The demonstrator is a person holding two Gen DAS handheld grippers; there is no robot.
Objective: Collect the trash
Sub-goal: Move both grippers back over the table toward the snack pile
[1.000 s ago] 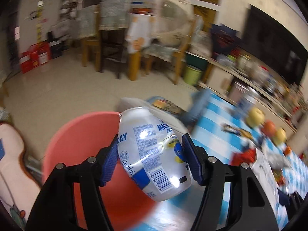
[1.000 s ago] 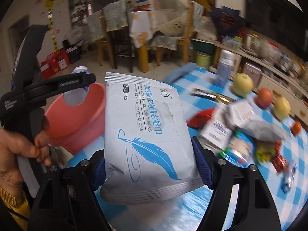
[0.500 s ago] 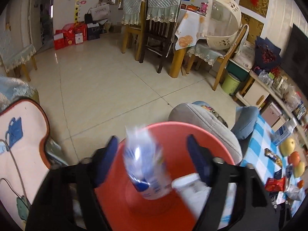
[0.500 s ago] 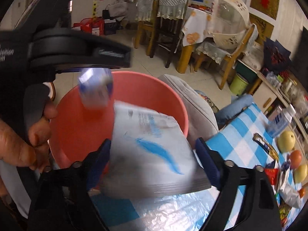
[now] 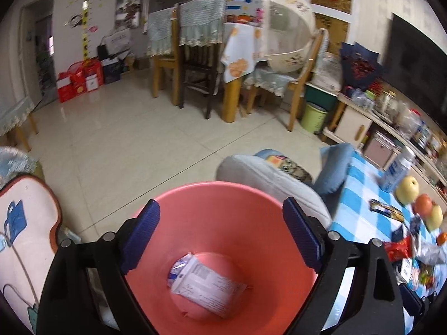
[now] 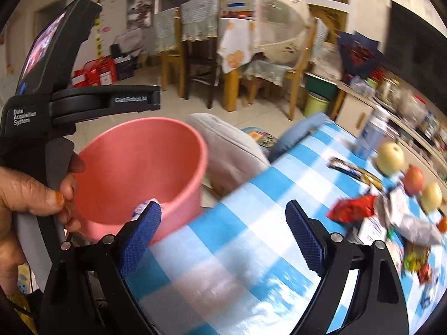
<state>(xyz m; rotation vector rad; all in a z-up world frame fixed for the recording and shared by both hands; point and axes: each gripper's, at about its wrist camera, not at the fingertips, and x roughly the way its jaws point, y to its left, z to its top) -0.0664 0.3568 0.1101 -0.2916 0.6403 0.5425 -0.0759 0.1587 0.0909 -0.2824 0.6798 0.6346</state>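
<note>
Hovering left gripper: jaws opening, empty, over pink bin to drop trash.
Bin contents: wipes packet, perhaps bottle beneath.
Right gripper: spread, empty, over checked table.

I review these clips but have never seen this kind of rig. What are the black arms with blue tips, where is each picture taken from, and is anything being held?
No robot here: a person holds a hand-operated gripper in each hand, with a camera looking along its two blue-padded fingers. The left gripper hangs over a pink bucket containing a white packet; its jaws are opening, nothing between them. The right gripper is open and empty over the blue checked tablecloth, where wrappers and fruit lie. The right view also shows the hand holding the left device.
</note>
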